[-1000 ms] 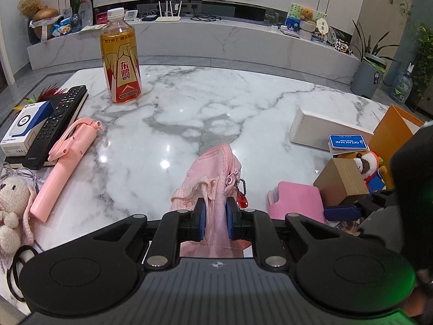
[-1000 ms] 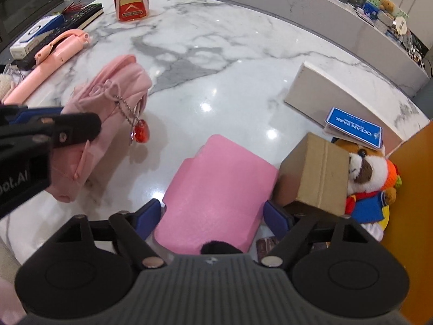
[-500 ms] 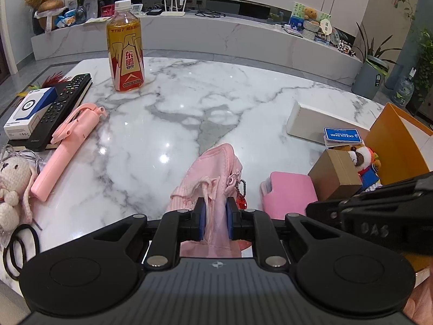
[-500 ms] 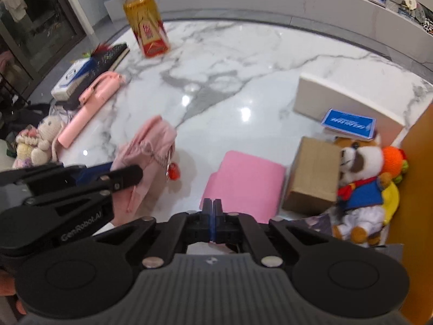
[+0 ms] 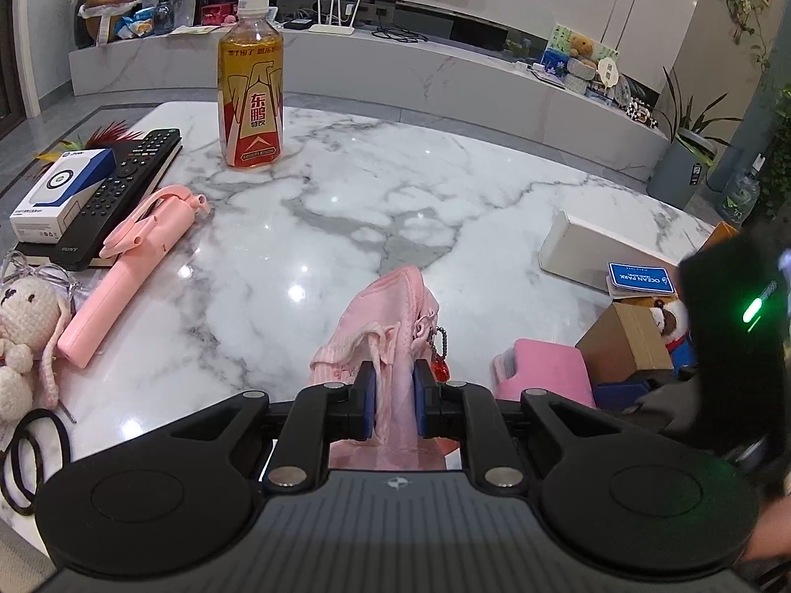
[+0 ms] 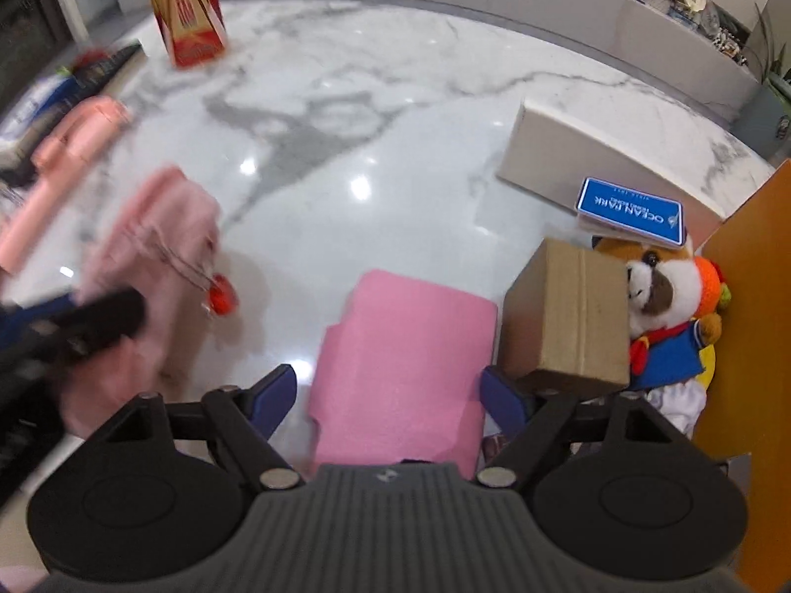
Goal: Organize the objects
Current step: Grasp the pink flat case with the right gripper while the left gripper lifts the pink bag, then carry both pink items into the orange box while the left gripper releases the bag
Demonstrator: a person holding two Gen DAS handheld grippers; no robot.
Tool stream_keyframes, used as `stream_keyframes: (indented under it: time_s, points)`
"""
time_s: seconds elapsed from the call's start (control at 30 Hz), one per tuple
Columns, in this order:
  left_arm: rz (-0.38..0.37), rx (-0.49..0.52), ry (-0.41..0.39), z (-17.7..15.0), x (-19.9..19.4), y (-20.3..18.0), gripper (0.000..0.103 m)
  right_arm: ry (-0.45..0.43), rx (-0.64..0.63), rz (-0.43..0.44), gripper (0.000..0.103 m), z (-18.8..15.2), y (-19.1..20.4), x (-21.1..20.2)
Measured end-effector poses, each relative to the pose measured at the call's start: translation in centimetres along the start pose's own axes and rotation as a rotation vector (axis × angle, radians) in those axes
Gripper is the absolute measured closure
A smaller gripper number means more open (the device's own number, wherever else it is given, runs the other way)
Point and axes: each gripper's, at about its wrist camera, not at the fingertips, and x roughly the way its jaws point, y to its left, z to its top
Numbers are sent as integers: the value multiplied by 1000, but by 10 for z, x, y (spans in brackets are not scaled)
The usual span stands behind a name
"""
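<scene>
My left gripper (image 5: 394,398) is shut on the near end of a pink fabric pouch (image 5: 383,318) that lies on the marble table (image 5: 371,188); a red charm (image 5: 440,368) hangs from its zip. The same pouch (image 6: 158,247) appears blurred at the left of the right wrist view. My right gripper (image 6: 390,398) has its jaws opening wide, one blue pad on each side of a flat pink case (image 6: 405,365); the pads stand clear of its edges. From the left wrist view the pink case (image 5: 544,368) lies right of the pouch.
A cardboard box (image 6: 568,316), a plush dog (image 6: 667,306), a blue card (image 6: 630,210) and a white box (image 6: 583,158) crowd the right, beside an orange box wall (image 6: 751,346). A drink bottle (image 5: 251,84), remote (image 5: 123,188), pink selfie stick (image 5: 123,267) and crochet doll (image 5: 24,316) sit left.
The right gripper shut half a second ago while pulled back higher, and now stands wide again low over the pink case. The left gripper kept its hold on the pouch.
</scene>
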Motion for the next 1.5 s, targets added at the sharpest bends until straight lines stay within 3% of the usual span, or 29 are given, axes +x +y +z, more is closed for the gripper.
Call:
stream_keyframes:
  time_s: [0.07, 0.23, 0.33, 0.47, 0.53, 0.6, 0.73, 0.9, 1.1, 1.33, 1.5]
  points:
    - [-7, 1, -2, 0, 2, 0, 85, -8, -28, -34, 19, -3, 4, 5]
    - [-19, 7, 2, -2, 4, -3, 85, 2, 1, -8, 23, 1, -2, 4]
    - [-24, 8, 2, -4, 4, -4, 85, 17, 46, 70, 26, 1, -15, -1]
    - [-72, -21, 16, -6, 1, -6, 85, 37, 181, 248, 31, -4, -39, -11]
    - [-92, -36, 26, -8, 1, -9, 85, -11, 208, 299, 54, -3, -45, -24]
    - [-114, -58, 37, -10, 1, -10, 85, -36, 222, 325, 66, 4, -50, -35]
    - [-170, -106, 58, -13, 1, -13, 85, 0, 288, 386, 76, 10, -63, -40]
    - [-259, -177, 81, -14, 9, -18, 85, -8, 287, 377, 76, 6, -68, -43]
    - [-312, -216, 94, -13, 18, -24, 85, -12, 304, 320, 74, 7, -76, -43]
    - [-317, -227, 95, -11, 23, -28, 85, -3, 330, 307, 70, 10, -84, -36]
    - [-345, -260, 110, -11, 25, -28, 85, -12, 355, 321, 75, 9, -88, -38]
